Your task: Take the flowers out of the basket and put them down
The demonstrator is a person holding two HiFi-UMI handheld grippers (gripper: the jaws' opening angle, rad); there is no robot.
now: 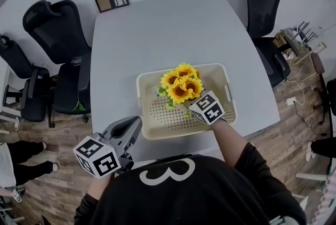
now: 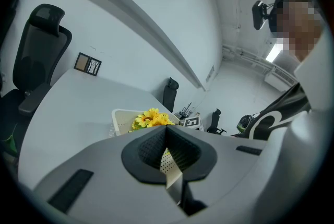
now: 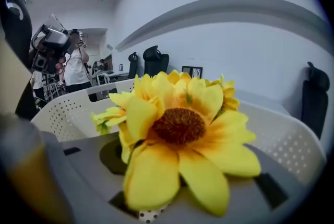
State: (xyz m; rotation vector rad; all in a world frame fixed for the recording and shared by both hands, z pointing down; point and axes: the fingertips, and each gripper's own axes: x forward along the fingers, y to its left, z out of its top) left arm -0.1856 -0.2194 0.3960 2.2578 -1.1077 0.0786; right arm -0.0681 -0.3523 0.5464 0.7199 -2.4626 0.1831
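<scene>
a: flowers (image 1: 181,85) sit mid-frame in the basket (image 1: 220,69) on the table (image 1: 157,24); right claw (image 1: 189,108) grips their stems under the blooms.
b: probably light and floppy, so hold the stems low. left claw (image 1: 137,122), lower left, is closed and empty.

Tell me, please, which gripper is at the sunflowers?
The right gripper, inside the basket at the sunflowers; the left gripper hangs outside it, at the table's edge.

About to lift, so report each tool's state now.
Left tool: closed, empty.
Right tool: closed on the flowers, in the basket.
</scene>
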